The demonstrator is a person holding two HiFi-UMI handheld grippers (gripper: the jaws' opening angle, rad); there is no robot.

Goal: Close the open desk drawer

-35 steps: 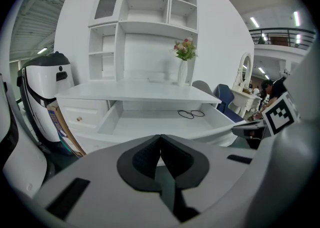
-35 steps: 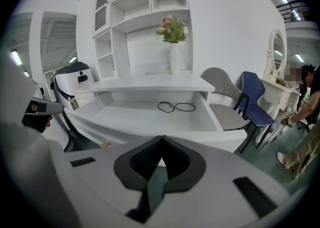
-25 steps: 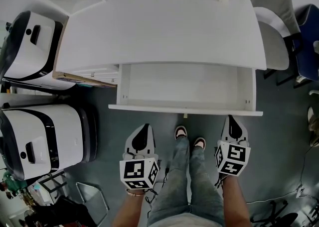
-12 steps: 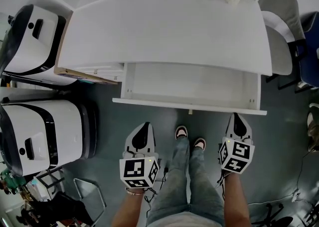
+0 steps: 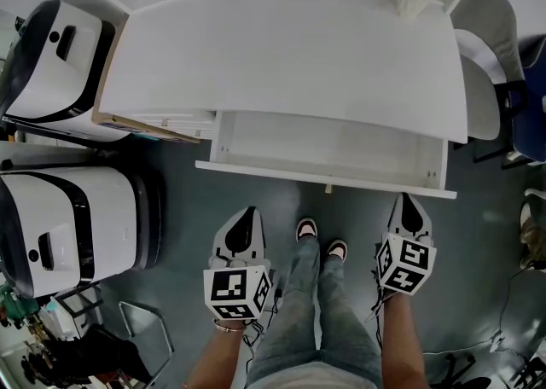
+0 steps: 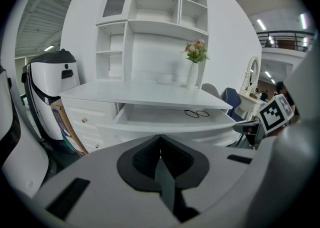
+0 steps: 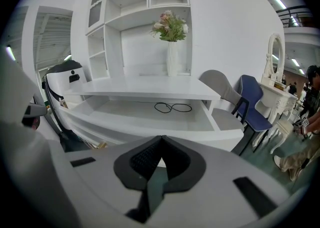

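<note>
Currently the drawer (image 5: 328, 150) stands pulled well out from under the desk (image 5: 290, 46), front edge toward the person. It is in front of both grippers, between them in the head view.

Progress: closing not started, judging by how things lie. No contact with the drawer front yet.

- Left gripper (image 5: 246, 217): held low in front of the drawer, apart from it. Fingers (image 6: 142, 159) clenched together, nothing between them.
- Right gripper (image 5: 408, 201): near the right end of the drawer front in the head view. Its own view shows the front ahead of it, so I judge no touch. Fingers likewise pressed together, empty.

Left to do: bring one or both grippers up against the drawer front and push it in until flush under the desk. Closed fingers should serve as a blunt pusher. No grasp looks necessary.

Contents:
- Drawer holds one thin black cable (image 7: 172, 107), looped, lying flat toward the back. Otherwise bare.
- Cable lies well inside the walls, so I judge it unlikely to snag on closing.
- Desk carries a vase (image 7: 171, 58) with flowers at the rear. It is well apart from the drawer.
</note>
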